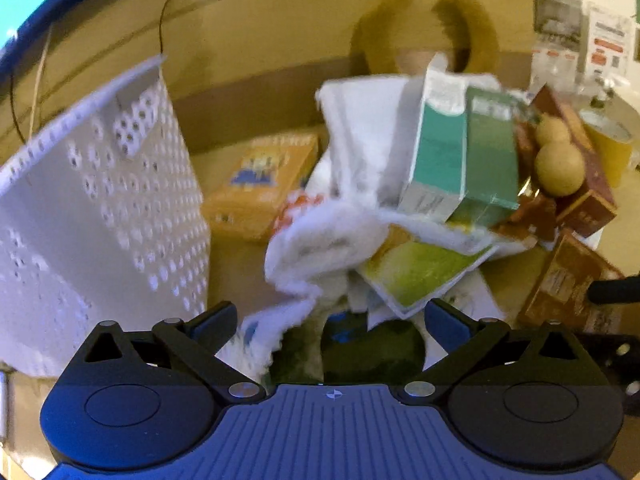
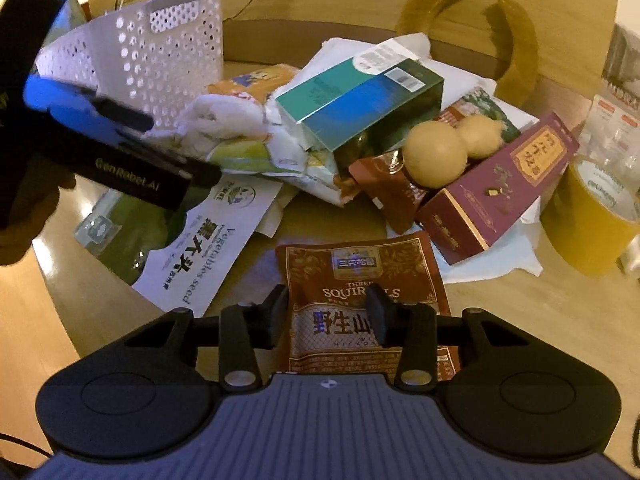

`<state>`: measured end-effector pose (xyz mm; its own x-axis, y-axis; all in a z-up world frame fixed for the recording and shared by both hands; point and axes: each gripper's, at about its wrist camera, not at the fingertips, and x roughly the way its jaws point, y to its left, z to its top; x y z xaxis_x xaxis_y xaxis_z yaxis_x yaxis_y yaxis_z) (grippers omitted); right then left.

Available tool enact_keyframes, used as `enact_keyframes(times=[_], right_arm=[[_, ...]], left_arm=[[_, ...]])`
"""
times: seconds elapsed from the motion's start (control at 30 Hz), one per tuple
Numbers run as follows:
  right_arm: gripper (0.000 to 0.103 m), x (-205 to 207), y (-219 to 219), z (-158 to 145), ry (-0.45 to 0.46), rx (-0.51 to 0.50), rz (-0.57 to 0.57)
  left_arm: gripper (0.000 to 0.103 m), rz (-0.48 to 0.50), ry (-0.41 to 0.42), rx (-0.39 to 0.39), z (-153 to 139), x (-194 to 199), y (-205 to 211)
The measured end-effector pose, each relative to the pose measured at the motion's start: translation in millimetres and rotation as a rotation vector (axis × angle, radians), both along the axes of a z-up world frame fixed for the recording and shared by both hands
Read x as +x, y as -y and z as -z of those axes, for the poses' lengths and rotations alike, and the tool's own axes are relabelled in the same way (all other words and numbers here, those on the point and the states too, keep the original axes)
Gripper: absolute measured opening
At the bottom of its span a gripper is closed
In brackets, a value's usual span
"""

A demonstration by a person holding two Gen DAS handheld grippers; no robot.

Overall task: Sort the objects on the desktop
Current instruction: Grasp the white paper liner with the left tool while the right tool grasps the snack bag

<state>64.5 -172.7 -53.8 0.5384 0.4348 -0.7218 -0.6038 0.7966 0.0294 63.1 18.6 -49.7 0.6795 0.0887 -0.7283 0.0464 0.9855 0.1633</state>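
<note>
While the right claw [image 2: 330, 316] straddles the brown snack pouch [image 2: 362, 280], the pile waits to be sorted.

Its jaws stand part-way apart on either side of the pouch, which lies flat on the tabletop [image 2: 560, 320] at the near edge of the heap; whether the pads press it yet I cannot tell. That pouch looks light, crinkly and slick, so I would pinch it across a sealed edge rather than the puffy middle. Over on the other side, the left claw [image 1: 330, 316] hangs released above a seed packet [image 1: 420, 276] and a soft white towel [image 1: 320, 240], beside the white perforated basket [image 1: 100, 200]. Behind, two round balls [image 2: 436, 154] may roll if nudged.
</note>
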Motion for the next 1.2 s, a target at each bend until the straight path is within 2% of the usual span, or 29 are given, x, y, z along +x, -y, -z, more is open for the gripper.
enact_keyframes(times=[0.03, 0.07, 0.13, 0.23, 0.3, 0.37, 0.5, 0.6, 0.67, 0.7, 0.73, 0.77, 0.8, 0.83, 0.9, 0.97, 1.2], right_arm=[[0.056, 0.1, 0.4, 0.2, 0.001, 0.003, 0.001], [0.072, 0.1, 0.0, 1.0, 0.003, -0.006, 0.008], [0.076, 0.4, 0.5, 2.9, 0.005, -0.022, 0.040], [0.088, 0.6, 7.2, 3.8, -0.005, -0.011, 0.077], [0.092, 0.6, 11.3, 5.3, -0.004, -0.010, 0.086], [0.101, 3.1, 15.6, 7.8, -0.010, -0.014, 0.104], [0.103, 4.6, 19.6, 13.8, -0.012, -0.005, 0.105], [0.095, 4.3, 18.3, 13.4, -0.006, -0.005, 0.087], [0.073, 0.9, 17.1, 9.8, 0.010, 0.002, 0.060], [0.072, -0.8, 14.5, 8.0, 0.011, 0.005, 0.037], [0.071, -2.4, 11.4, 7.2, 0.016, -0.005, 0.034], [0.071, -3.1, 11.0, 6.8, 0.016, -0.005, 0.038], [0.070, -2.9, 11.6, 6.6, 0.012, 0.004, 0.044], [0.068, -2.4, 13.4, 6.0, 0.006, 0.017, 0.051], [0.043, -0.7, 19.0, 2.8, -0.014, 0.059, 0.059], [0.033, 1.5, 22.2, -2.2, -0.042, 0.092, 0.050], [0.024, -0.6, 15.1, -16.0, -0.029, 0.095, 0.023]], left_arm=[[0.102, -0.006, -0.018, -0.008, 4.4, 1.4, -2.5], [0.102, -0.005, -0.021, -0.021, 7.9, 1.4, -5.0], [0.102, -0.008, -0.015, -0.031, 10.0, 0.9, -7.5], [0.102, -0.005, -0.011, -0.038, 11.0, -0.6, -8.3], [0.101, 0.000, -0.003, -0.034, 12.0, -3.3, -8.1], [0.101, 0.005, -0.001, -0.037, 12.1, -5.9, -8.5], [0.101, 0.007, 0.005, -0.044, 12.9, -7.9, -8.2], [0.092, 0.011, 0.011, -0.074, 11.6, -8.1, -9.0], [0.076, 0.017, 0.021, -0.086, 9.3, -10.4, -7.5], [0.071, 0.026, 0.028, -0.080, 7.7, -11.9, -4.8], [0.055, 0.034, 0.033, -0.073, 5.4, -13.5, -1.8], [0.021, 0.039, 0.037, -0.071, 2.5, -14.3, 0.5], [0.004, 0.045, 0.031, -0.083, -0.6, -14.5, 1.6], [0.003, 0.045, 0.019, -0.097, -3.6, -13.8, 2.0], [0.003, 0.035, 0.026, -0.113, -8.3, -14.6, 0.9], [0.002, 0.018, 0.041, -0.116, -13.1, -16.3, -0.6], [0.002, 0.010, 0.129, -0.148, -49.1, -26.8, -0.2]])
